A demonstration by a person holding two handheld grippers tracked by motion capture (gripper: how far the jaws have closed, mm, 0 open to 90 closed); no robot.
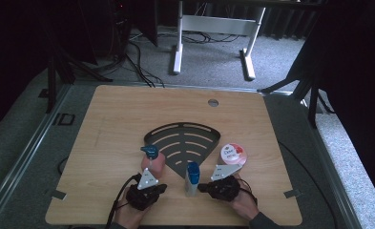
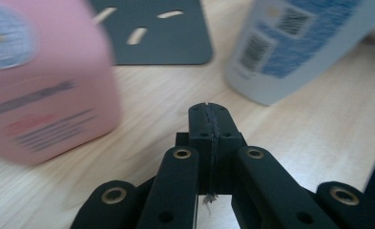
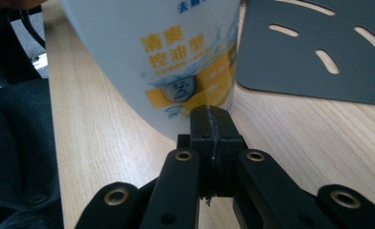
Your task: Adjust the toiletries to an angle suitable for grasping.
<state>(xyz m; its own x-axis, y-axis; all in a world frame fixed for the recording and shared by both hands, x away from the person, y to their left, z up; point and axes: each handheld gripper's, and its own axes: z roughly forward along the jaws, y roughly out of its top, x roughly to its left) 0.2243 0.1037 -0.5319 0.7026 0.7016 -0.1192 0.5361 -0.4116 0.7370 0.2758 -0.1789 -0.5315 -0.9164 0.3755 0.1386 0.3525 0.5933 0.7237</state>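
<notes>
Two black grippers rest near the dark fan-shaped slotted mat. Left gripper, jaws pressed together and empty, sits just below the pink blue-capped bottle at the mat's left corner. Right gripper, jaws likewise closed, points at the white blue-capped bottle below the mat's tip.

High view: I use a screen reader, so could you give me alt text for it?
A person's two hands each hold a black tool at the near edge of a wooden table: the left tool beside a pink bottle, the right tool beside a blue-capped bottle. A dark slotted mat and a pink-lidded jar lie beyond.
</notes>
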